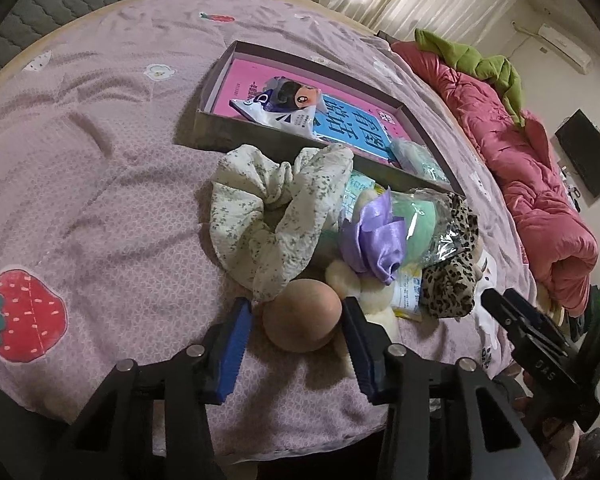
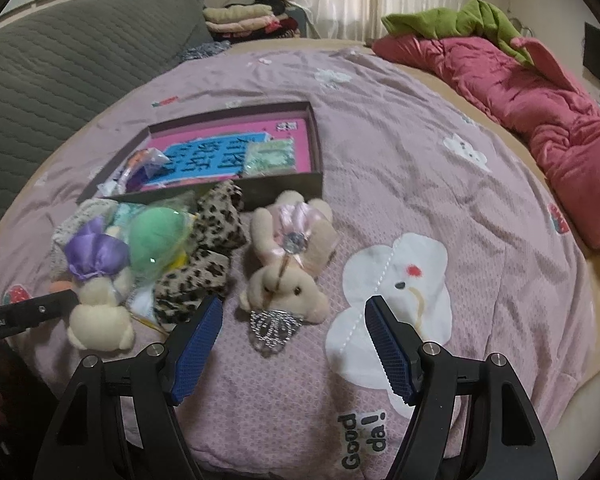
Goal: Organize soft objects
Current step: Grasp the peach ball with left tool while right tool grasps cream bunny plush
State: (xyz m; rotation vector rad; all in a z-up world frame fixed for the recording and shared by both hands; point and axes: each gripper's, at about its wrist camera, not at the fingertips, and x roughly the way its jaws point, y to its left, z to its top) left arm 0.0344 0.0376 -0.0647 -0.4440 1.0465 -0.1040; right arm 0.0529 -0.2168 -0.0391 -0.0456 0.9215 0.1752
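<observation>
A pile of soft things lies on the pink bedspread in front of a shallow box (image 1: 216,130) (image 2: 284,188). My left gripper (image 1: 298,320) stands open around a peach soft ball (image 1: 302,316); I cannot tell whether the pads touch it. Behind it lie a floral scrunchie (image 1: 276,216), a purple-bowed plush (image 1: 374,236) (image 2: 96,280), a bagged green puff (image 1: 414,216) (image 2: 156,236) and a leopard scrunchie (image 1: 452,276) (image 2: 204,260). My right gripper (image 2: 294,322) is open, just short of a pink-dressed plush bear (image 2: 288,256) with a silver crown (image 2: 272,326).
The box holds a pink and blue book (image 1: 340,120) (image 2: 204,156), a white packet (image 1: 276,108) and a pale green item (image 1: 414,156) (image 2: 270,154). A red quilt (image 1: 532,168) (image 2: 540,108) lies along the bed's right side. A grey headboard (image 2: 60,68) stands at left.
</observation>
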